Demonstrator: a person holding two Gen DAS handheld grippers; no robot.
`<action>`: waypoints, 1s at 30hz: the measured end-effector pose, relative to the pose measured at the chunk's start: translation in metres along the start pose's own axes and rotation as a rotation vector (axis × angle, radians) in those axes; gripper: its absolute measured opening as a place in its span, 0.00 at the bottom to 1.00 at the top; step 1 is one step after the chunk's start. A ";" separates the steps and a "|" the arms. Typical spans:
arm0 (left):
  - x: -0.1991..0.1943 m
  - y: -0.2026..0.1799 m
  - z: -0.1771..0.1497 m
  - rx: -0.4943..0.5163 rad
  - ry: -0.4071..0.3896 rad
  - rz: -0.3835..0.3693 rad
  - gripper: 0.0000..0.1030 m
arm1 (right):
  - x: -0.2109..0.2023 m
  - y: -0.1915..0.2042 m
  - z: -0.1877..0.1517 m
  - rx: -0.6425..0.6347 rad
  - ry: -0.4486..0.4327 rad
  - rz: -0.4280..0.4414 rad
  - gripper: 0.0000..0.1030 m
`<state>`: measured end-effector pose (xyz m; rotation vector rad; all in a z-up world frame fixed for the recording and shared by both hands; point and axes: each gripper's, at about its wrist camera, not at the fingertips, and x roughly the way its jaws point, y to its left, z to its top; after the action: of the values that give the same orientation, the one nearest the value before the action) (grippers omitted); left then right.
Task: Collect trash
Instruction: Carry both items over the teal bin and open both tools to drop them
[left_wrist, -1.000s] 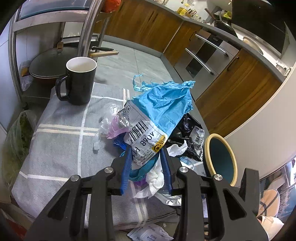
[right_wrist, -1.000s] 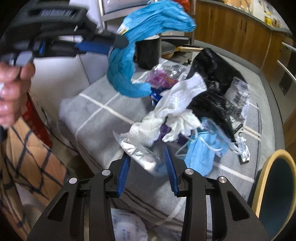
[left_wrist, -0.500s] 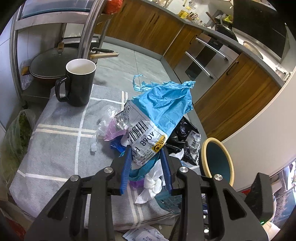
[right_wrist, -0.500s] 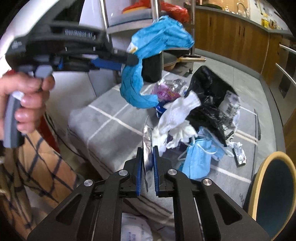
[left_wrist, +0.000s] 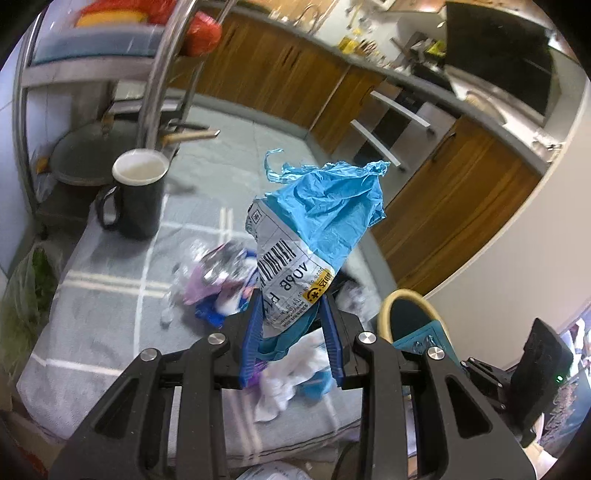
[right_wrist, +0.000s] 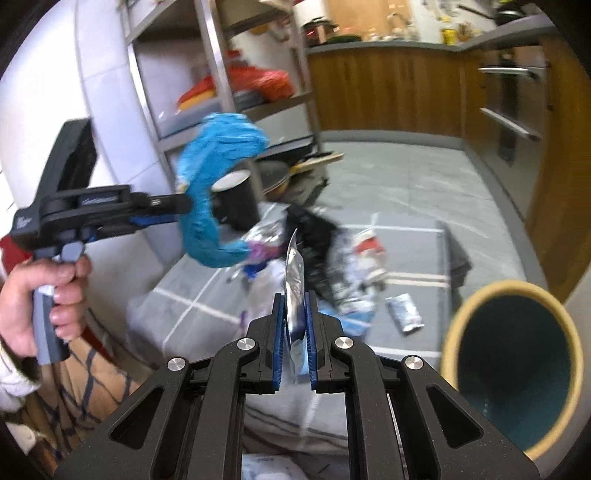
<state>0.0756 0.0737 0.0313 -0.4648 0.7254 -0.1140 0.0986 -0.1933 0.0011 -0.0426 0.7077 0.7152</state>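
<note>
My left gripper (left_wrist: 291, 306) is shut on a blue plastic mailer bag (left_wrist: 325, 218) with a white barcode label and holds it up above the table. It also shows in the right wrist view (right_wrist: 218, 192). My right gripper (right_wrist: 294, 306) is shut on a silver foil wrapper (right_wrist: 294, 280) and holds it lifted over the trash pile (right_wrist: 332, 258). The pile of wrappers, black plastic, white tissue and a blue mask lies on the grey checked cloth (left_wrist: 103, 302). A teal bin with a yellow rim (right_wrist: 513, 369) stands at the right, and also shows in the left wrist view (left_wrist: 410, 317).
A black mug (left_wrist: 135, 195) stands at the cloth's far left. A pan with lid (left_wrist: 81, 155) sits on a metal rack (left_wrist: 155, 74) behind. A small packet (right_wrist: 404, 314) lies near the bin. Wooden cabinets (left_wrist: 461, 199) line the far side.
My right gripper closed on the foil wrapper and lifted it away from the pile toward the bin. My left gripper rose with the blue bag.
</note>
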 end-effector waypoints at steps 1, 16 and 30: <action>-0.002 -0.005 0.002 0.008 -0.009 -0.012 0.29 | -0.005 -0.007 0.001 0.010 -0.010 -0.015 0.12; 0.073 -0.125 -0.030 0.129 0.178 -0.215 0.29 | -0.070 -0.096 -0.028 0.203 -0.068 -0.354 0.12; 0.217 -0.200 -0.085 0.096 0.449 -0.314 0.31 | -0.080 -0.153 -0.068 0.394 -0.023 -0.450 0.12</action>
<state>0.1931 -0.1923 -0.0676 -0.4634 1.0765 -0.5590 0.1107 -0.3756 -0.0325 0.1633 0.7724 0.1395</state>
